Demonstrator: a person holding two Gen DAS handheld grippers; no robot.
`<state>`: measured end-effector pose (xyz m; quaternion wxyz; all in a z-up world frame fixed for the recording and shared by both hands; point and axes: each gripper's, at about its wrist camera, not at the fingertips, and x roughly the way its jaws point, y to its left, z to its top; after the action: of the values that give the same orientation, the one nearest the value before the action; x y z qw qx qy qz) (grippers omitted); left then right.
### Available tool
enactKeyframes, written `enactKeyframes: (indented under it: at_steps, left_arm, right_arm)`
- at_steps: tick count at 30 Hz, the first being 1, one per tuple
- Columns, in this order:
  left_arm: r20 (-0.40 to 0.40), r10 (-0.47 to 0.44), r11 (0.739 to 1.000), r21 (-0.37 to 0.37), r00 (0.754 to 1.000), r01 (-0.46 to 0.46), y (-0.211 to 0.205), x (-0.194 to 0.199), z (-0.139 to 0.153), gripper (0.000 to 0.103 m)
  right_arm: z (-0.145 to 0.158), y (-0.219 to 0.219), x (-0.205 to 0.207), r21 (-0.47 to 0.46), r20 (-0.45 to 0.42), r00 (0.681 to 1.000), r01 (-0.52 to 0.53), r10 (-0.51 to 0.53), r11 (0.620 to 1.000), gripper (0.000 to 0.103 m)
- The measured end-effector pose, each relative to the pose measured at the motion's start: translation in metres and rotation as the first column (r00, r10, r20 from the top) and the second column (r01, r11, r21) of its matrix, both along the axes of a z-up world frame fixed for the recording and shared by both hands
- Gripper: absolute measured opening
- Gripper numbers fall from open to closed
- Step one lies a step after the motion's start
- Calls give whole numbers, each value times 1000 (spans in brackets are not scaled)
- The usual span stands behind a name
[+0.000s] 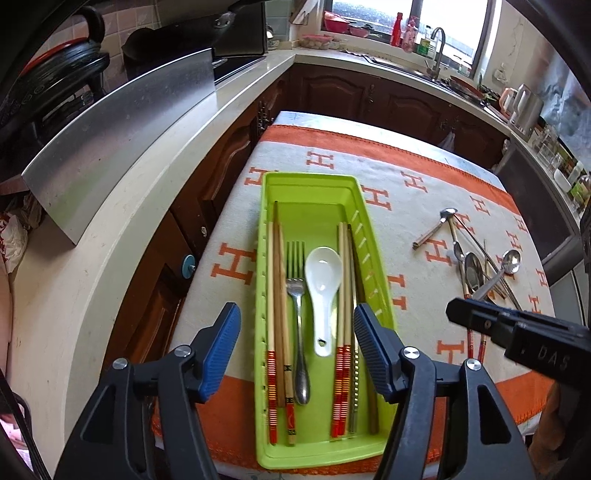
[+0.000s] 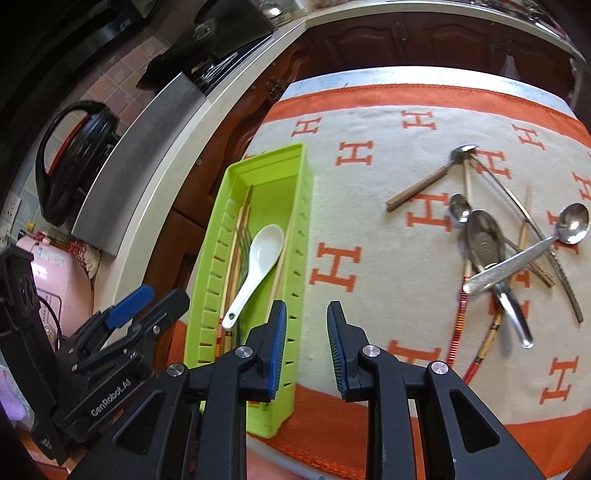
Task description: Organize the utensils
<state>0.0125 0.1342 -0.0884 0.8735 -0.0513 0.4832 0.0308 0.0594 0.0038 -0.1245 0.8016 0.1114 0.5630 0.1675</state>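
Beyond and beneath the jaws lies a white cloth [image 1: 424,206] with orange H marks and an orange border. Left of the jaws runs a pale counter [image 1: 122,206] bearing a steel panel [image 1: 122,136] and a black cooker [image 2: 74,158]. Far ahead stand dark cabinets [image 1: 354,96], a tap [image 1: 437,51] and a window [image 1: 447,22].
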Motion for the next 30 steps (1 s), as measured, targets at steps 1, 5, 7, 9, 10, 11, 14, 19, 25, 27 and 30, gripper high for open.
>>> enactKeyframes:
  at_steps: [1, 5, 7, 9, 10, 11, 14, 19, 25, 27, 30]
  left_arm:
    - [-1, -7, 1000, 0, 1000, 7, -4, 0, 1, 64]
    - [-1, -46, 999, 1, 999, 46, -25, -1, 6, 68]
    - [0, -70, 998, -1, 998, 70, -38, -1, 9, 70]
    - [2, -98, 995, 3, 995, 98, -52, 0, 10, 71]
    - [2, -110, 994, 5, 994, 110, -58, 1, 11, 72]
    - [3, -123, 992, 6, 992, 123, -65, 1, 12, 72]
    - [-2, -161, 987, 3, 987, 161, -85, 4, 11, 73]
    - [-38, -211, 977, -11, 977, 211, -113, 15, 0, 73]
    - [-83, -259, 966, -20, 962, 258, -141, 35, -13, 73]
    - [-83, -272, 962, -4, 959, 272, -149, 44, -14, 73]
    - [-79, -294, 954, 36, 952, 298, -159, 65, -15, 73]
  right_arm:
    - [3, -10, -1, 2, 11, 1000, 14, -14, 1000, 24]
    - [9, -37, -4, 9, 41, 997, 59, -60, 998, 26]
    - [11, -52, -5, 15, 53, 995, 83, -84, 996, 27]
    - [13, -69, -7, 19, 65, 992, 110, -111, 994, 27]
    - [13, -80, -8, 20, 70, 989, 128, -130, 992, 27]
    - [13, -87, -9, 19, 75, 987, 141, -142, 990, 27]
    - [12, -117, -12, 17, 84, 978, 189, -190, 982, 27]
    - [4, -166, -18, 14, 90, 957, 275, -275, 961, 27]
    - [-14, -214, -19, 24, 59, 935, 349, -349, 937, 27]
    - [-20, -221, -17, 27, 48, 931, 362, -363, 932, 27]
    - [-29, -231, -13, 38, 26, 925, 377, -378, 925, 27]
